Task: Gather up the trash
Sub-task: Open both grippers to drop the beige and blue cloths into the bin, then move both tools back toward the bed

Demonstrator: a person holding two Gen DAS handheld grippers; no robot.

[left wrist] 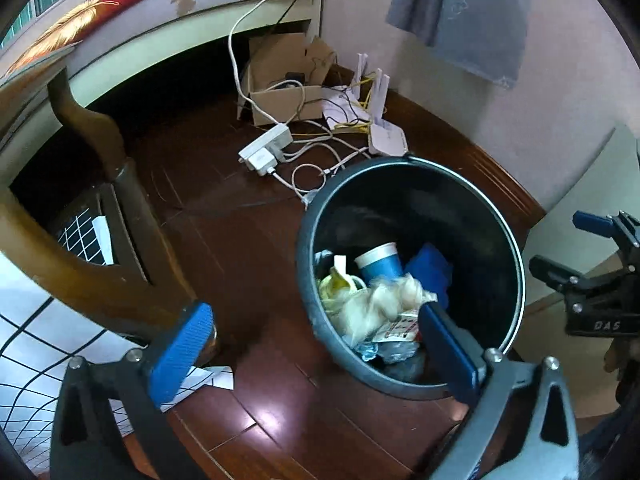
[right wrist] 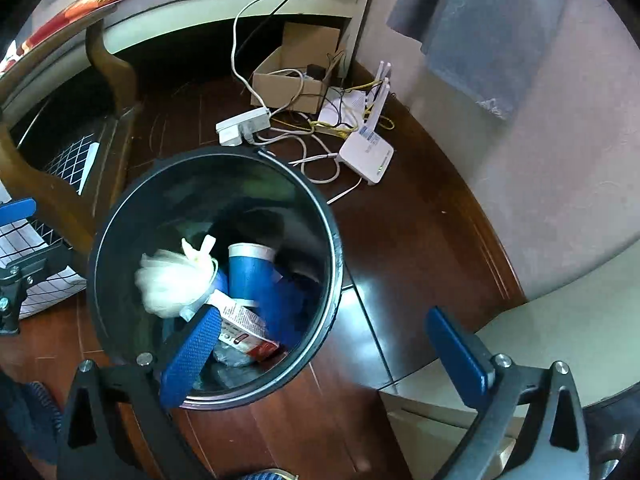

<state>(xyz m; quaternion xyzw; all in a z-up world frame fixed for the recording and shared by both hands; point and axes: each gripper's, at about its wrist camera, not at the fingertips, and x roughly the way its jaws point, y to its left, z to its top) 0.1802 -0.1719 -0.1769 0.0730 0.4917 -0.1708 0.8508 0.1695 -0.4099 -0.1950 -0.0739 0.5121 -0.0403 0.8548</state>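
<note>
A dark round trash bin (left wrist: 508, 240) stands on the wooden floor; it also shows in the right wrist view (right wrist: 120, 216). Inside lie a blue paper cup (left wrist: 378, 264), a white crumpled plastic bag (left wrist: 380, 300), a red and white wrapper (right wrist: 248, 328) and blue trash. The white bag (right wrist: 168, 280) looks blurred in the right wrist view. My left gripper (left wrist: 316, 344) is open and empty, above the bin's near left rim. My right gripper (right wrist: 332, 352) is open and empty, above the bin's near right rim. The right gripper also shows at the right edge of the left wrist view (left wrist: 592, 248).
A power strip (left wrist: 266, 148), tangled cables, a white router (right wrist: 366, 156) and a cardboard box (right wrist: 292, 76) lie on the floor behind the bin. A wooden chair leg (left wrist: 92, 208) stands at left. A white checked sheet (left wrist: 24, 360) lies at the lower left. A pale wall is at right.
</note>
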